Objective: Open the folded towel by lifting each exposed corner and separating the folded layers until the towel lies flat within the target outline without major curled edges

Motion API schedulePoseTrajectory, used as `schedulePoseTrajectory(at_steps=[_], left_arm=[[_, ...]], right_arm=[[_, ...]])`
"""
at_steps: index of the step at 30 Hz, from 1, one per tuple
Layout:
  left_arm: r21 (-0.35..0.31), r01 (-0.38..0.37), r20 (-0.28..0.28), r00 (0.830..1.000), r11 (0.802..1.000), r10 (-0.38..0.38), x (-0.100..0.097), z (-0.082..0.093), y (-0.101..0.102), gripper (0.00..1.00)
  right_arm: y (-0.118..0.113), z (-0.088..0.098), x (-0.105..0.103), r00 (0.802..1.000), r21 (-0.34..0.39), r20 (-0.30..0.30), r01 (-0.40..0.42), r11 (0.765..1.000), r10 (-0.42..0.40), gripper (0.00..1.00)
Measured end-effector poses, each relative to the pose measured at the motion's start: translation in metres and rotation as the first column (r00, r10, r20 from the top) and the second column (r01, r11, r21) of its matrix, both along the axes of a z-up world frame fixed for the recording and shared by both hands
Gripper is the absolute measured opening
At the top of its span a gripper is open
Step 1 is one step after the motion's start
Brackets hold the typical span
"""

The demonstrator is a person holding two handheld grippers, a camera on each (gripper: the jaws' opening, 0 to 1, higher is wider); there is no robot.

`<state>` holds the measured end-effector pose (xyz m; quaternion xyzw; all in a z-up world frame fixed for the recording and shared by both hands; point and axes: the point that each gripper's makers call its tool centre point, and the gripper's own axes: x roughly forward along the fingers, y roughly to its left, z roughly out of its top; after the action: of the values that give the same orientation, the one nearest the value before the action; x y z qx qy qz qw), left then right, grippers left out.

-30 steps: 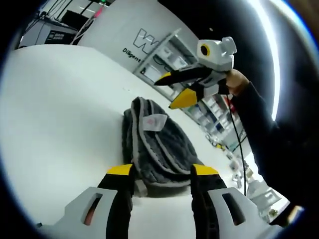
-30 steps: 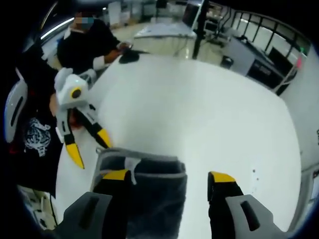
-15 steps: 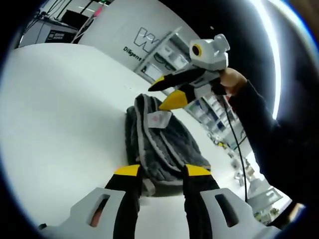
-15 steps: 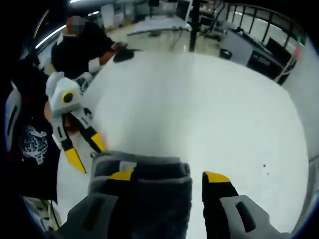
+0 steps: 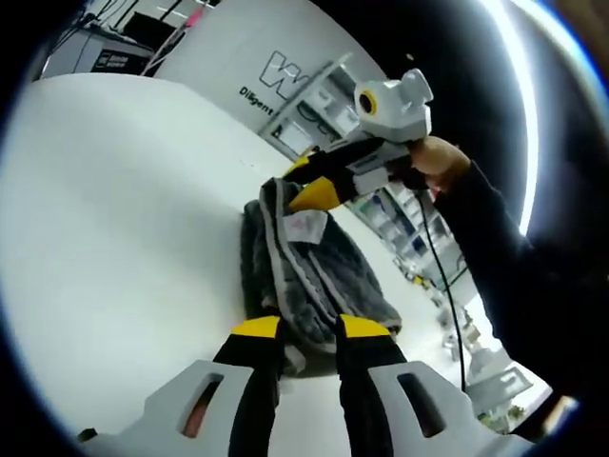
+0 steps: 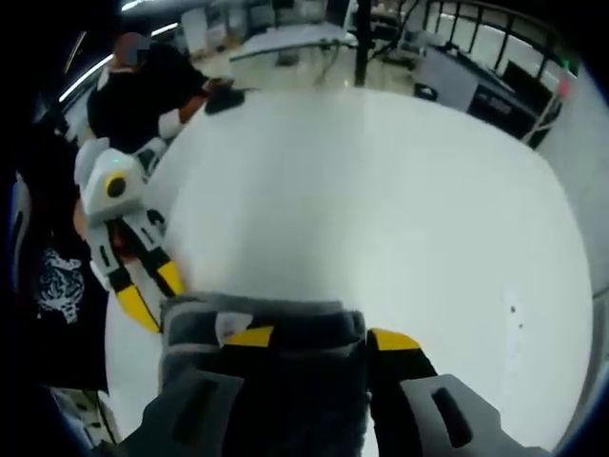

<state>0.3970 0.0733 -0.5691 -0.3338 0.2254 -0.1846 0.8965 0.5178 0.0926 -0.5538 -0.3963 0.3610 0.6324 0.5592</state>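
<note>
A dark grey towel with a light grey hem and a white label lies folded on the white table. My left gripper has its jaws drawn in on the near hem corner. At the far end, my right gripper pinches the raised fold beside the label. In the right gripper view the folded towel fills the gap of my right gripper, whose jaws press on it. The left gripper holds the towel's left corner there.
The white table stretches wide beyond the towel. A person in black sits at its far left edge beside a dark object. Shelving and a white wall with lettering stand behind the table. A cable hangs from the right gripper.
Both grippers' jaws have narrowed onto the towel. The right gripper has come down to the far fold, which now stands slightly raised. The left gripper has closed in on the near corner.
</note>
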Motion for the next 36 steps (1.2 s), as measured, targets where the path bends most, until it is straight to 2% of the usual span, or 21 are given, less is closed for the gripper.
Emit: schedulePoseTrajectory(at_steps=[9,13,14,19,23,25,29,30,36], left_arm=[[-0.023,-0.002,-0.008,1.0,1.0,0.002,-0.0003,-0.0007,0.0011,0.14],[-0.052,-0.01,-0.002,1.0,0.999,0.01,-0.0001,0.0029,0.0,0.31],[-0.058,-0.013,0.0,1.0,0.998,0.013,0.0003,0.0037,0.0,0.32],[-0.052,-0.014,-0.013,1.0,0.999,0.014,0.0029,-0.0021,0.0007,0.25],[-0.038,-0.024,-0.004,1.0,0.999,0.024,0.0042,-0.0013,0.0021,0.19],[-0.022,-0.024,0.006,1.0,0.999,0.024,0.0047,-0.0016,0.0033,0.11],[-0.028,-0.007,0.013,1.0,1.0,0.007,0.0044,-0.0014,0.0007,0.04],[-0.034,-0.005,0.012,1.0,0.999,0.006,0.0043,-0.0013,0.0,0.04],[-0.059,0.003,0.015,1.0,0.998,-0.002,0.0039,0.0014,-0.0024,0.03]], right_arm=[[0.0006,-0.0024,0.0001,1.0,-0.003,0.008,-0.004,1.0,0.004,0.31],[0.0001,-0.0027,0.0005,1.0,-0.007,0.019,-0.021,1.0,0.021,0.31],[0.0003,-0.0026,0.0003,1.0,-0.007,0.019,-0.02,1.0,0.021,0.31],[0.0017,-0.0028,-0.0017,1.0,-0.007,0.021,-0.023,1.0,0.023,0.29],[0.0014,-0.0038,-0.0022,0.999,-0.008,0.025,-0.023,1.0,0.023,0.26],[0.0015,-0.0038,-0.002,0.999,-0.005,0.029,-0.024,1.0,0.024,0.22],[0.0008,-0.002,-0.0014,0.997,-0.003,0.052,-0.056,0.998,0.056,0.15],[0.0,-0.002,-0.0023,0.994,-0.006,0.063,-0.086,0.996,0.086,0.12],[0.0,-0.001,-0.0045,0.992,-0.004,0.084,-0.098,0.995,0.098,0.1]])
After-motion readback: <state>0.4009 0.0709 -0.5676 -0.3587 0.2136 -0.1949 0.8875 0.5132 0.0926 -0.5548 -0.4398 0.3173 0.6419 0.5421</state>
